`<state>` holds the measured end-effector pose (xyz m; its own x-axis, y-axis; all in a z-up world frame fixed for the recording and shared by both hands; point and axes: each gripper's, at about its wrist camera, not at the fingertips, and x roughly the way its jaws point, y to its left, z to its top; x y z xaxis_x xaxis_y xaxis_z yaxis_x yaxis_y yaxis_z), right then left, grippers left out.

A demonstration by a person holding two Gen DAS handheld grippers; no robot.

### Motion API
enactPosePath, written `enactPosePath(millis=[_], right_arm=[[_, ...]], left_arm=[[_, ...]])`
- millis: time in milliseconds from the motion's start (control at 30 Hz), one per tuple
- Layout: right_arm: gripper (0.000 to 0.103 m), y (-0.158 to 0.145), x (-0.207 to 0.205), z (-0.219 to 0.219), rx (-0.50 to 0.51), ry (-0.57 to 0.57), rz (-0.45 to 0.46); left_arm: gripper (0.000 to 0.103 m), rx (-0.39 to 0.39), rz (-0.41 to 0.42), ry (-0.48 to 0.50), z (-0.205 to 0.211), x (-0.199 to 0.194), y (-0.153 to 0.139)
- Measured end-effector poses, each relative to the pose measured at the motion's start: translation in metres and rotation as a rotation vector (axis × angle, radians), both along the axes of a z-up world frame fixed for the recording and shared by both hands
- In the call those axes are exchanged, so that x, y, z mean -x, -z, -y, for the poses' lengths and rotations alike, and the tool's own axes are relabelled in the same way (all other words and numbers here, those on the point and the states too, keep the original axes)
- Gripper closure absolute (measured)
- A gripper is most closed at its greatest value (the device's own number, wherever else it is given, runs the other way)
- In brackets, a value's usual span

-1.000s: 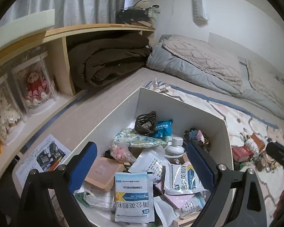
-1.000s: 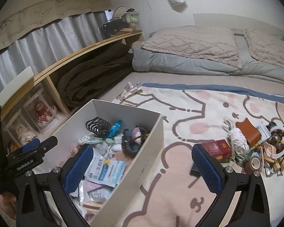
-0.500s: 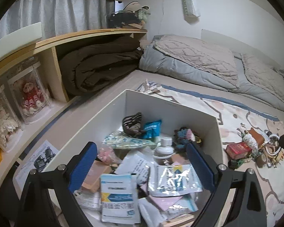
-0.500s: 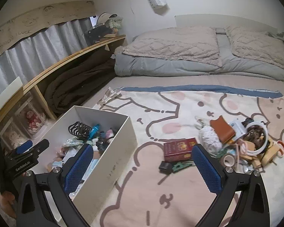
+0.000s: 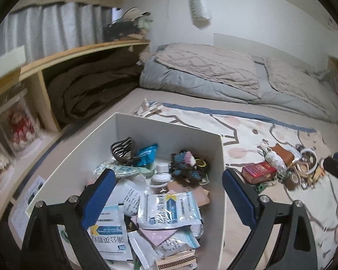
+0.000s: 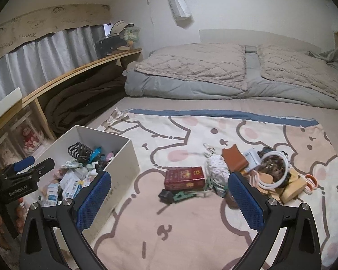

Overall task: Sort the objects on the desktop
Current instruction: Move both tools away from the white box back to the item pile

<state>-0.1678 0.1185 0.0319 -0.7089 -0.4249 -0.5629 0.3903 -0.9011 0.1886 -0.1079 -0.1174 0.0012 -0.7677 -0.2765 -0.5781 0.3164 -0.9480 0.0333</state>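
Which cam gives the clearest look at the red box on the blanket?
Right wrist. The red box lies near the centre between the open fingers of the right tool, top face and gold print unobstructed. In the left wrist view it sits off to the right, smaller and blurred, partly behind the white bundle.

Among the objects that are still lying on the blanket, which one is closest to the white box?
The red rectangular box. It lies at the left edge of the loose pile, on the side facing the white box, while the brown leather pouch and the white ring lie farther right.
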Motion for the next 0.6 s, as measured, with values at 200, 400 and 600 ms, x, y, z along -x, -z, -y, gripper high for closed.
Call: enactPosePath(millis=[200,400,600], right_arm=[[0.0,0.001,-0.006,-0.026,-0.01,0.039,-0.001],[0.0,0.004,-0.013,-0.053,-0.051,0.089,-0.025],[0.0,0.013,-0.019,-0.072,-0.104,0.127,-0.034]], left_arm=[[0.007,0.0,-0.002,0.057,-0.022,0.003,0.001],[0.007,0.031,-0.013,0.136,-0.055,0.005,0.002],[0.007,0.032,-0.062,0.207,-0.091,0.002,-0.006]])
